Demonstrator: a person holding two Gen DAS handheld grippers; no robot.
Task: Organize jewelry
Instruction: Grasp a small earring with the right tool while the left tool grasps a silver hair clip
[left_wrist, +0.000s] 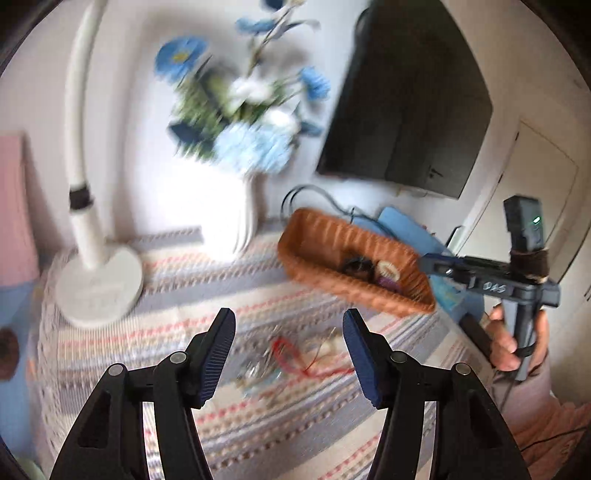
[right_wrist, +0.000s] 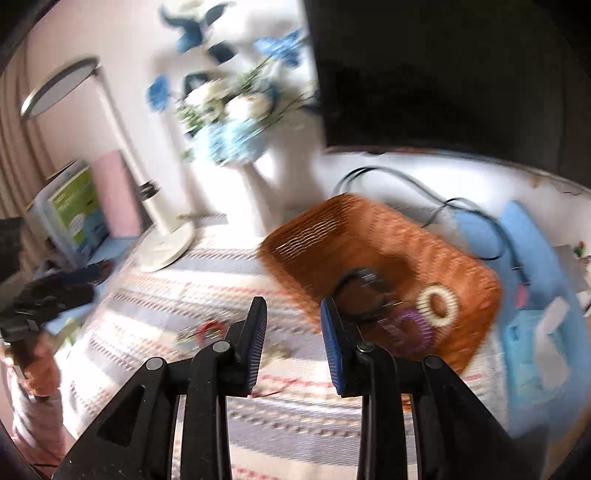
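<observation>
A brown wicker basket (left_wrist: 373, 291) (right_wrist: 306, 236) stands on a striped cloth; it holds a black hair tie (left_wrist: 357, 266) (right_wrist: 364, 291), a cream ring (left_wrist: 387, 268) (right_wrist: 437, 301) and a purple coil (right_wrist: 410, 326). A small blurred heap of jewelry with a red cord (left_wrist: 295, 356) (right_wrist: 210, 328) lies on the cloth before the basket. My left gripper (left_wrist: 289, 354) is open and empty above the heap. My right gripper (right_wrist: 293, 343) is open and empty, by the basket's near left side; it also shows in the left wrist view (left_wrist: 439, 266).
A white vase of blue and white flowers (left_wrist: 236, 210) (right_wrist: 258, 192) and a white desk lamp (left_wrist: 98, 284) (right_wrist: 166, 247) stand at the back. A dark screen (left_wrist: 406, 110) hangs behind. Blue items and cables (right_wrist: 524, 258) lie right of the basket. Books (right_wrist: 74, 214) stand at left.
</observation>
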